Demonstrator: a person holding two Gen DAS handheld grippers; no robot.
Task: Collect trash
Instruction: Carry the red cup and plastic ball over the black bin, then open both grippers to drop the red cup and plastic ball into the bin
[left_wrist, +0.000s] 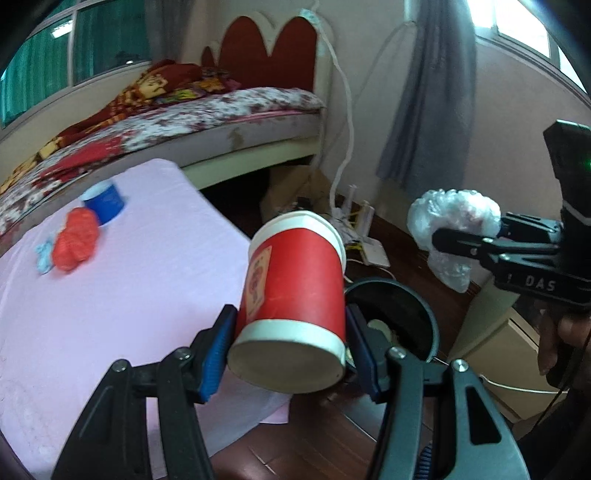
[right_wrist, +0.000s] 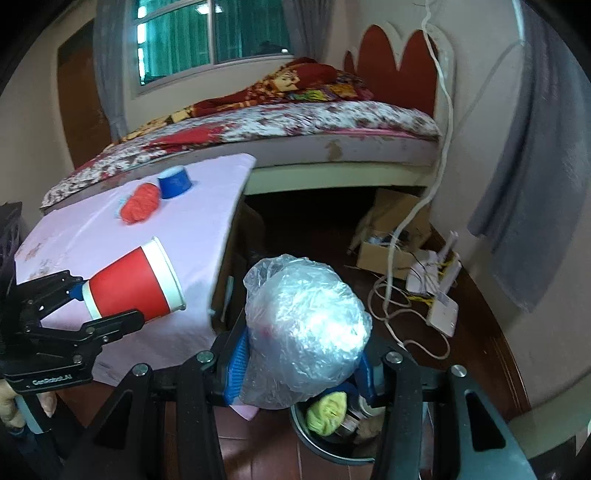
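- On the pink cloth-covered table (left_wrist: 129, 295), far left: small crumpled light-blue scrap (left_wrist: 43, 254), touching a crumpled orange-red plastic bag (left_wrist: 75, 240), itself just beside a short blue cup with a white rim (left_wrist: 105, 201).
- Behind the table: bed with a floral cover (left_wrist: 207, 114) and a red scalloped headboard (left_wrist: 273, 55).
- Centre: left gripper (left_wrist: 291, 350), blue pads clenched on the base of a red paper cup with white bands (left_wrist: 295, 291); cup tilted, mouth pointing away, held past the table's edge.
- Just right of and below the cup: round dark trash bin (left_wrist: 428, 314) on the wooden floor, already holding a yellow-green wad (right_wrist: 327, 411) and other scraps.
- Right: right gripper (right_wrist: 299, 373), clamped on a crumpled clear plastic bag (right_wrist: 306, 328), held above the bin's near rim.
- Far right, on the floor by the wall: white router (right_wrist: 441, 299) with cables, grey curtain (right_wrist: 535, 184) above.
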